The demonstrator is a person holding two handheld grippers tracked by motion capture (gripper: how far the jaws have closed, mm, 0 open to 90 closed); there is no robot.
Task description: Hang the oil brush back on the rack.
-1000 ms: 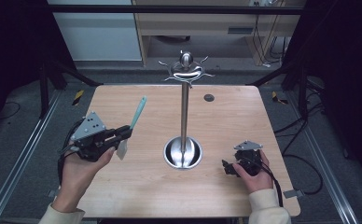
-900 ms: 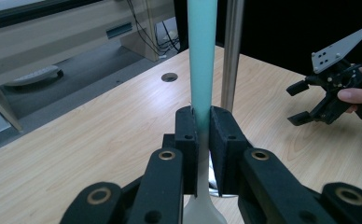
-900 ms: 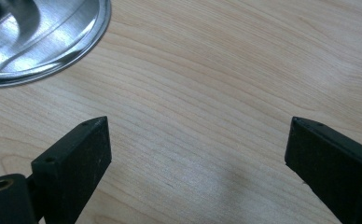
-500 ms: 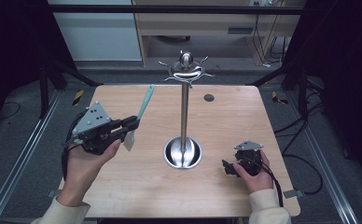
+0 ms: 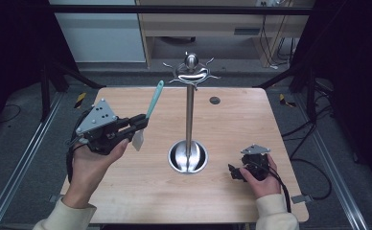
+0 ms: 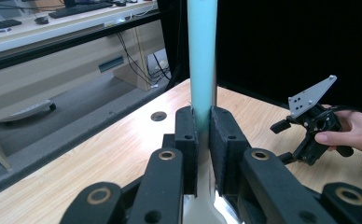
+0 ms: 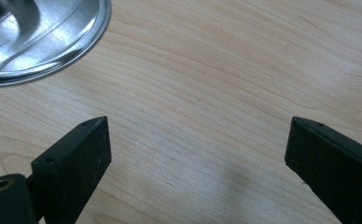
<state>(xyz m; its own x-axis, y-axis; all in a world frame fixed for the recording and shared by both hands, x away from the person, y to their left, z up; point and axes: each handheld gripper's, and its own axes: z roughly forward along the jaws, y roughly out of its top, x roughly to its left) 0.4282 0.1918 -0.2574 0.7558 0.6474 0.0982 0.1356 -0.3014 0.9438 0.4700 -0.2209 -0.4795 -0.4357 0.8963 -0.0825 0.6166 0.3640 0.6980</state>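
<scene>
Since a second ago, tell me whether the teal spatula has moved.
Yes. The teal spatula, clamped in the left hand-held gripper, rose and swung more upright, nearer the steel stand.

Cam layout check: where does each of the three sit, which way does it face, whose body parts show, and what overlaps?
High view: above the person's side, looking forward and down on the table; both forearms, left claw, right claw.
Left gripper view: rides the left claw, looking along its jaws shut on the teal-handled utensil; right hand beyond.
Right gripper view: rides the right claw, jaws open, facing the tabletop.
Shared: stand base.
</scene>
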